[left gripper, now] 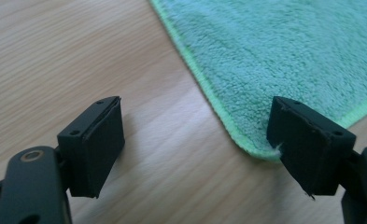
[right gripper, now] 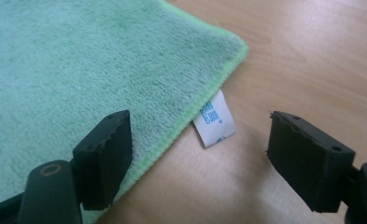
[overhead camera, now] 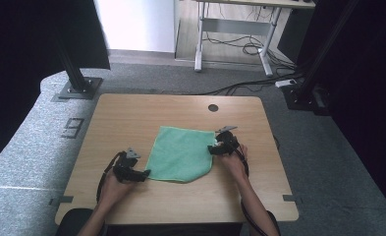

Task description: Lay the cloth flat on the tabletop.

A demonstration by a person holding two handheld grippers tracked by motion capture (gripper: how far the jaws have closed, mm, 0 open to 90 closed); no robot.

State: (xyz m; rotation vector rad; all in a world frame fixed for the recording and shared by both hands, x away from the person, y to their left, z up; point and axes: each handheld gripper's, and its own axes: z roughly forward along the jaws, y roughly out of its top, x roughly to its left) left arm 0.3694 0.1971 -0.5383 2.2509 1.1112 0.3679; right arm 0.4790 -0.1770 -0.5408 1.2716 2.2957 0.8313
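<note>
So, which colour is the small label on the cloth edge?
White label with blue print, clearest in the right gripper view.

1. The green cloth [left gripper: 284, 60] runs off the top and right edges of the left gripper view; one rounded corner of it lies against the inner face of the right-hand jaw.
2. In the right gripper view the cloth [right gripper: 78, 70] is cut off at the top and left edges, and the left-hand jaw covers part of its hem.
3. The white label [right gripper: 214, 119] beside that hem carries blue print too small to read, and its upper end is tucked under the cloth.
4. In the high view the person's forearms are cut off by the bottom edge, below the cloth.
</note>
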